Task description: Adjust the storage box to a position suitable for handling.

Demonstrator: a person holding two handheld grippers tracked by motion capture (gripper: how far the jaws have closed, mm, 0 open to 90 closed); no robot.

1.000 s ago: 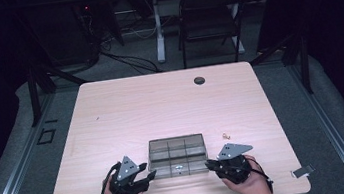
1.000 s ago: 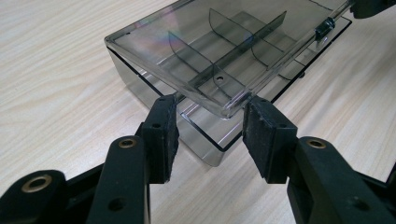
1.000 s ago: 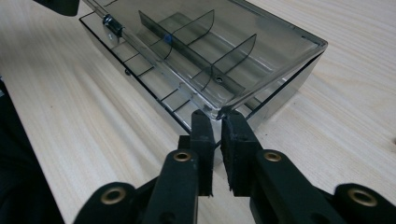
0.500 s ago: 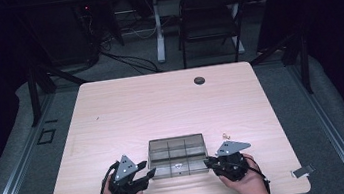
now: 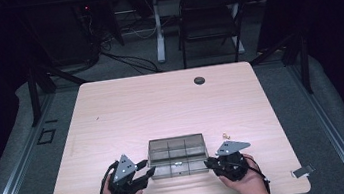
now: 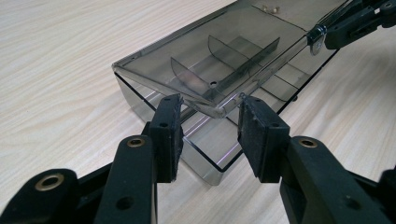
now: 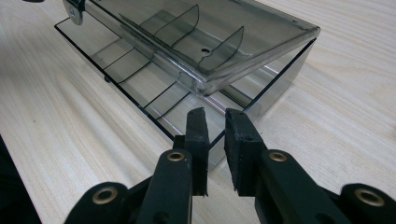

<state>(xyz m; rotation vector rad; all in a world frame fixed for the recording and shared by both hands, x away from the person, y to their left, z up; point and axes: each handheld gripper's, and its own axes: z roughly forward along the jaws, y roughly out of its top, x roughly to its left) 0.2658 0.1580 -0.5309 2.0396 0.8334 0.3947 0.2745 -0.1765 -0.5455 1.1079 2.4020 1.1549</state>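
Here, the left gripper [image 6: 209, 122] has its two black jaws spread fairly wide, and they have just been closing. Between them sits the near corner of the smoky clear plastic compartment box [image 6: 219, 88], with the raised edge of its hinged transparent lid [image 6: 205, 56] in the gap; the pads [image 6: 169, 133] stand just off the plastic on either side and do not press on it. Seen from the high view, this gripper [image 5: 145, 170] points in at the left end of the box [image 5: 177, 152].

The right gripper [image 7: 215, 122] holds its jaws narrow, with only a slim gap between the pads [image 7: 237, 140]. The pad tips lie right at the lower wall of the box [image 7: 196, 93], at its corner; whether they pinch that thin wall or merely sit against it I cannot tell. The lid [image 7: 219, 32] hangs tilted above the tips, lifted off the base so the dividers show beneath. In the high view this gripper [image 5: 209, 163] meets the right end of the box.

The box lies on the pale wooden table [image 5: 161, 108], near its front edge, directly between the two grippers.
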